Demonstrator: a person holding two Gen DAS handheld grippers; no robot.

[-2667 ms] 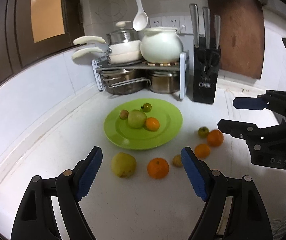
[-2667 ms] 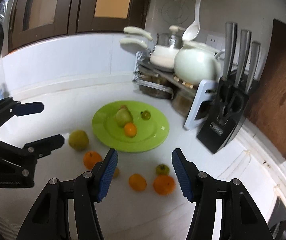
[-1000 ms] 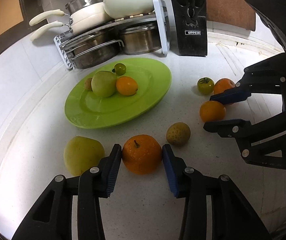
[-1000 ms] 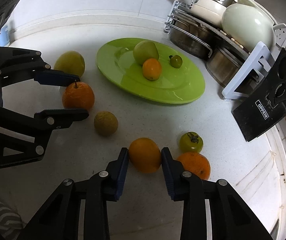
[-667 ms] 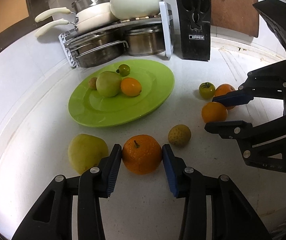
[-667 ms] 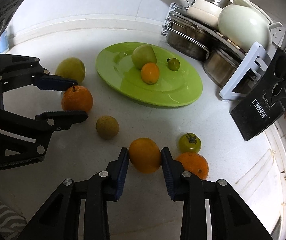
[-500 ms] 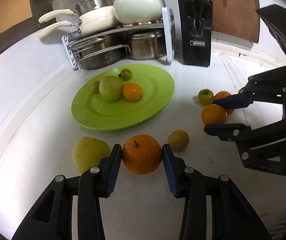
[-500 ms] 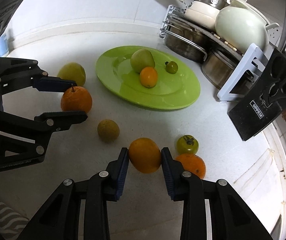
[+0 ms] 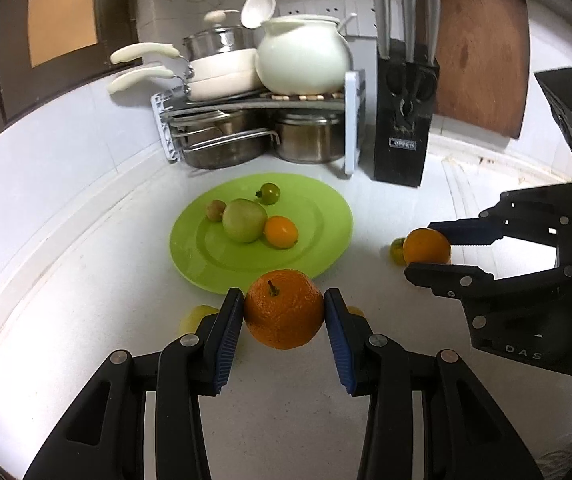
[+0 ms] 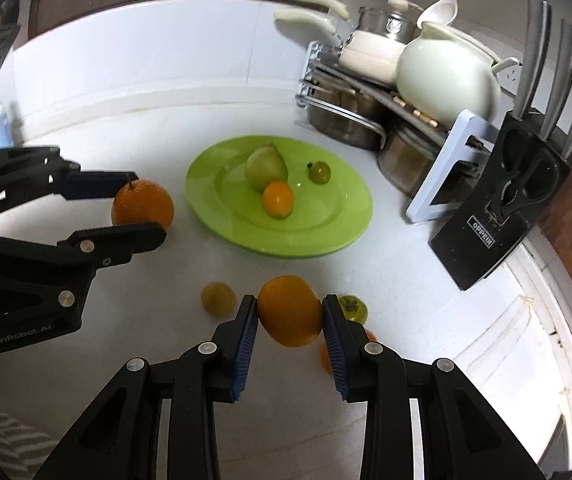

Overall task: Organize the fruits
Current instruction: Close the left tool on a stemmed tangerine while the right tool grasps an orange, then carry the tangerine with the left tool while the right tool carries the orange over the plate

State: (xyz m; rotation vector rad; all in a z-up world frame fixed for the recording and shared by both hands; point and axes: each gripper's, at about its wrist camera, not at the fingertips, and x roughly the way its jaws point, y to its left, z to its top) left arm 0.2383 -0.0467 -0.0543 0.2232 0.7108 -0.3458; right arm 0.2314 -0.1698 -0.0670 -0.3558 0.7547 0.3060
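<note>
My left gripper (image 9: 284,310) is shut on a large stemmed orange (image 9: 283,309), held above the white counter; the right wrist view shows that orange (image 10: 143,203) at the left. My right gripper (image 10: 289,312) is shut on a smaller smooth orange (image 10: 290,310), also lifted, and it shows in the left wrist view (image 9: 426,246) at the right. The green plate (image 9: 318,236) lies ahead with a green pear (image 9: 244,220), a small orange (image 9: 281,232), a green tomato (image 9: 269,193) and a small brown fruit (image 9: 214,210) on it.
On the counter lie a yellow-green fruit (image 9: 196,316) half hidden behind my left fingers, a small brown fruit (image 10: 218,298), a green tomato (image 10: 353,306) and another orange (image 10: 326,354). A pot rack (image 9: 262,120) and a knife block (image 9: 404,128) stand behind the plate.
Both grippers have risen with their oranges off the counter. The plate and the loose fruits now look farther below and ahead.
</note>
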